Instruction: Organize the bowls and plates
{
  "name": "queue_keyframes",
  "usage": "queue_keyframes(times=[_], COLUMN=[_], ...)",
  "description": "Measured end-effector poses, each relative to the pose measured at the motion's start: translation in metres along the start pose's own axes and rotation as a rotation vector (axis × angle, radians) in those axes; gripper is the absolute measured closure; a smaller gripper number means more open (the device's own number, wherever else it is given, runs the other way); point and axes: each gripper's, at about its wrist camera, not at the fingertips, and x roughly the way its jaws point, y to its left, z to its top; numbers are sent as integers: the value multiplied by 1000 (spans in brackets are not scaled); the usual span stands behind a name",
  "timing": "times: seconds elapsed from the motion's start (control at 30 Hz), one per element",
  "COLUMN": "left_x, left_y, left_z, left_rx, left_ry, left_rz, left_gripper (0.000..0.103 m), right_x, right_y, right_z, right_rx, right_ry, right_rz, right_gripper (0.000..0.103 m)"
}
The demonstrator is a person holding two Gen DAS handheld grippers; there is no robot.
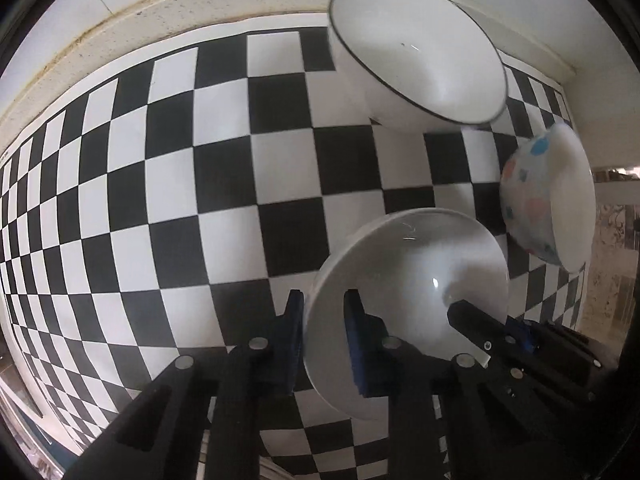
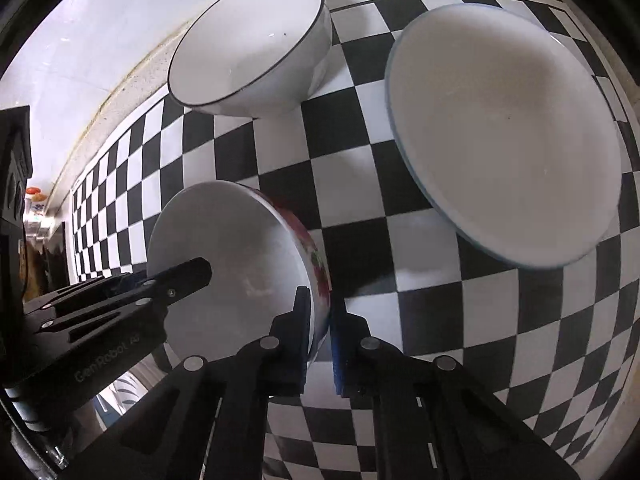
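Bowl (image 2: pixel 240 264) — white inside — pinched by both grippers' pads.

**Two wrist fisheyes, close over a checkered mat**

Left wrist: set just behind the left gripper (image 1: pixel 324 336), looking forward and down along its fingers, tight on a white bowl (image 1: pixel 404 280). Right wrist: same placement behind the right gripper (image 2: pixel 320 340), equally near. Shared by both: checkered mat (image 1: pixel 200 160) (image 2: pixel 360 200), black-rimmed bowl (image 1: pixel 416 56) (image 2: pixel 248 44), and each other's gripper.
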Motion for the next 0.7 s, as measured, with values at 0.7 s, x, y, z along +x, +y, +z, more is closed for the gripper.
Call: queue_keyframes(times=[0.7], left_x=[-10], left_y=[-56], left_z=[-148], left_rx=[35], left_ry=[54], left_rz=[-31], left_gripper=[85], right_x=[-24], right_y=[-37], right_z=[-140], right_rx=[-56], right_ry=[88], right_rz=[17], right_gripper=[93])
